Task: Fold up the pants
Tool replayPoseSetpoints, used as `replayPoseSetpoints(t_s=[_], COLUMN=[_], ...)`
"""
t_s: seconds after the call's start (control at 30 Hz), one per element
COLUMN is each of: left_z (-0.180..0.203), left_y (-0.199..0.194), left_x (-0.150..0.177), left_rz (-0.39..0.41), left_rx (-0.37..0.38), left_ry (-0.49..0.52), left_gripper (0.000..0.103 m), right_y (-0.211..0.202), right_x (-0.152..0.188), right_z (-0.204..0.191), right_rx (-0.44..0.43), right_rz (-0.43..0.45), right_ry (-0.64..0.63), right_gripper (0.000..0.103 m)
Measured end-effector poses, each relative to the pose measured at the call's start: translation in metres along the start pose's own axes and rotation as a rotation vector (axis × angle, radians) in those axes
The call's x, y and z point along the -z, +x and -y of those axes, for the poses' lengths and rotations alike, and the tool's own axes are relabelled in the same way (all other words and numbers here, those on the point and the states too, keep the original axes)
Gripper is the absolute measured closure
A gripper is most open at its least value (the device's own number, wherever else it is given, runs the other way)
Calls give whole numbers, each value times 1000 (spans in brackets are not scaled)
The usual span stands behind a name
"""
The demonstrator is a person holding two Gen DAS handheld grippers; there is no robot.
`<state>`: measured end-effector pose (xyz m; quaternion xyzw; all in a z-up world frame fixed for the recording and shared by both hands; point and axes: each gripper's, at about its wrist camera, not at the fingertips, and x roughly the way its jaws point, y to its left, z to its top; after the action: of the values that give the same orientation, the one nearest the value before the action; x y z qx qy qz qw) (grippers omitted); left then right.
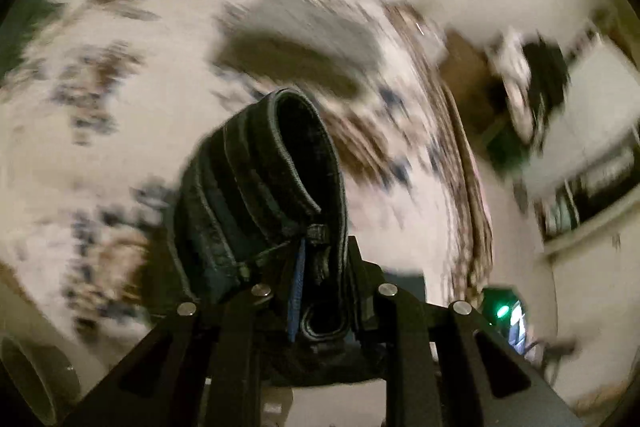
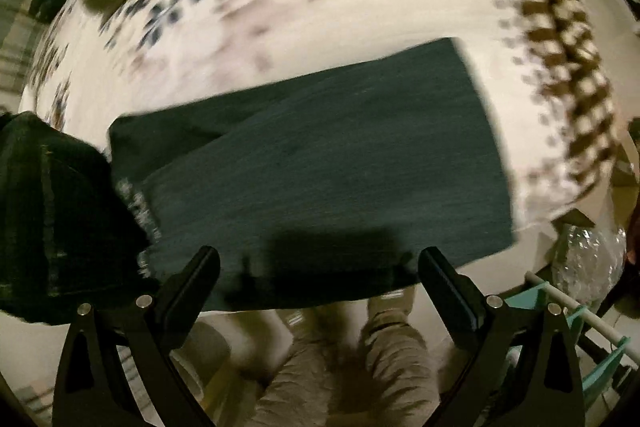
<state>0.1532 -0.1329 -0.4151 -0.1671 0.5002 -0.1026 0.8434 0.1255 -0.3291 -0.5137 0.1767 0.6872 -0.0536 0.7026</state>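
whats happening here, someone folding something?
A person with tongs in each hand is folding dark pants on a patterned bedspread. The left tongs are shut on a bunched, hemmed part of the dark fabric, lifted off the bed. The right tongs are open and empty, pointing down over the near edge of the pants, which lie flat. Both views are motion-blurred.
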Motion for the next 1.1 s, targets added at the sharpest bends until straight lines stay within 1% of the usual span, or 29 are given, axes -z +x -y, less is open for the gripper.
replayPoseSetpoints(t_s=[0.03,0.1,0.13,0.2,0.23,0.27,0.3,0.33,0.37,0.4,0.43,0.47,0.5,0.53,0.6,0.63,0.67,0.73,0.77,0.83,0.87,0.9,0.93,0.97,1.0,1.03,1.07,1.1], left_z=[12,26,34,44,48,48,43,34,25,13,-4,-14,-29,-40,-69,-80,-87,-98,-103,-108,-109,-109,-109,-108,-106,-103,-101,-99], left_y=[20,46,59,64,62,59,53,46,43,40,36,36,36,37,41,41,43,43,43,41,42,42,42,42,42,43,44,45], left_x=[6,11,14,19,23,24,24,23,22,24,22,23,22,23,21,19,18,15,12,9,8,7,6,6,6,6,6,7], left_rz=[-49,-128,-188,-247,-262,-270,-270,-263,-257,-252,-244,-242,-241,-248,-268,-273,-271,-270,-268,-262,-259,-255,-253,-253,-252,-251,-252,-255], left_rx=[-10,-11,-39,-31,-38,-41,-39,-60,-88,-129,-192,-237,-297,-343,-433,-461,-472,-515,-529,-543,-546,-550,-551,-551,-551,-551,-547,-541], left_ry=[27,48,56,63,72,70,55,31,13,-8,-28,-32,-39,-43,-67,-80,-82,-63,-59,-56,-52,-47,-44,-43,-40,-34,-29,-26], left_gripper=[87,87,86,83,74,59,51,36,25,24,24,24,24,24,24,24,24,24,24,24,24,24,24,24,24,24,24,24], right_y=[-3,-8,-11,-16,-18,-20,-21,-23,-24,-24,-24,-22,-19,-10,4,17,27,53,62,78,78,76,72,70,66,63,59,53], right_x=[-3,-5,-7,-8,-11,-14,-17,-22,-26,-30,-36,-43,-46,-55,-63,-72,-77,-89,-92,-96,-96,-95,-92,-91,-88,-84,-82,-81], right_z=[14,39,53,74,84,92,98,102,104,103,99,91,81,68,40,27,20,0,-8,-21,-24,-25,-26,-27,-26,-21,-18,-15], right_rx=[6,12,16,16,9,-10,-38,-93,-135,-172,-214,-264,-301,-344,-377,-404,-423,-472,-469,-417,-402,-390,-370,-346,-311,-278,-293,-314], right_rz=[3,4,4,8,12,11,9,6,3,0,-6,-15,-25,-56,-70,-84,-100,-154,-164,-185,-179,-171,-152,-136,-117,-98,-92,-83], right_ry=[13,34,38,36,33,32,33,37,37,31,19,-5,-28,-64,-101,-119,-125,-142,-150,-175,-175,-172,-176,-184,-188,-191,-184,-172], right_gripper=[2,2,2,2,2,2,2,2,2,2,2,2,2,2,2,2,2,2,0,0,0,3,9,25,54,68,78,83])
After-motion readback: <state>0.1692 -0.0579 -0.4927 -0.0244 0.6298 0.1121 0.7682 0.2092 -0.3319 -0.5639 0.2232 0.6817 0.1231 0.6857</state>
